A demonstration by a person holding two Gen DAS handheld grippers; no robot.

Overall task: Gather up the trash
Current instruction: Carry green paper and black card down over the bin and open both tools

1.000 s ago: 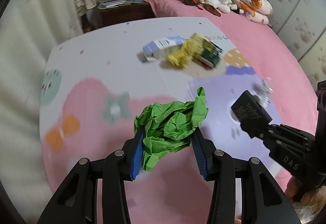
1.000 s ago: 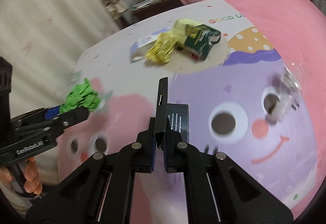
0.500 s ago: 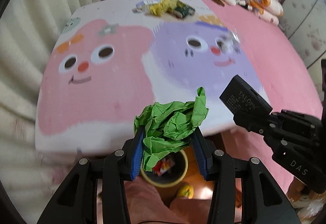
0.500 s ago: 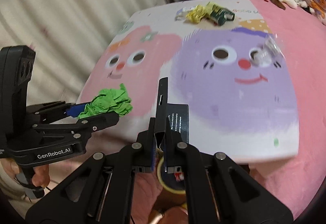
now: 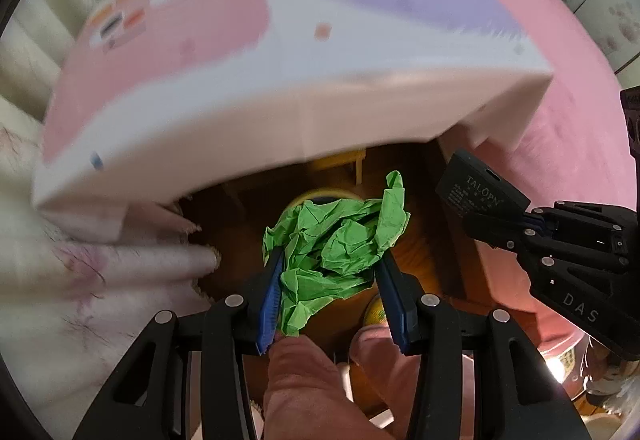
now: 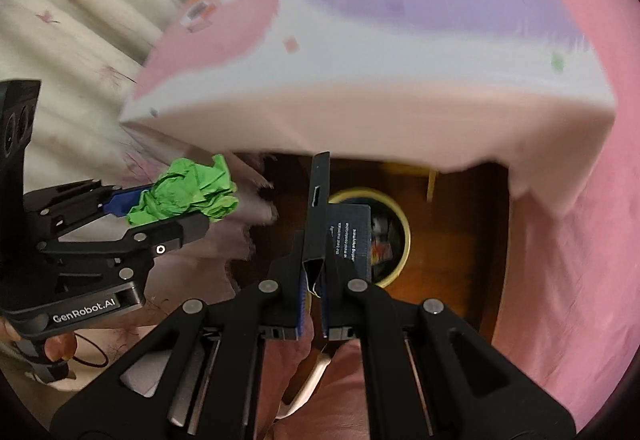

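Note:
My left gripper point(image 5: 332, 280) is shut on a crumpled green paper ball point(image 5: 336, 240) and holds it above the floor, over a yellow-rimmed trash bin point(image 5: 320, 194) that the paper mostly hides. My right gripper point(image 6: 314, 272) is shut on a flattened black carton point(image 6: 320, 208) with white print, held over the same bin point(image 6: 396, 216), which has colourful trash inside. The left gripper with the green paper point(image 6: 188, 192) shows at the left of the right wrist view. The right gripper with the black carton point(image 5: 480, 196) shows at the right of the left wrist view.
The table with its pink and purple cartoon cloth point(image 5: 280, 60) overhangs just beyond the bin, blurred. A pink bed point(image 6: 580, 220) lies to the right, curtains point(image 6: 80, 20) to the left. My knees point(image 5: 304, 380) are below the grippers. The floor point(image 6: 452, 240) is brown wood.
Both grippers have pulled back from over the table and tilted down toward the floor. The bin is now right beneath them. Both still hold their trash.

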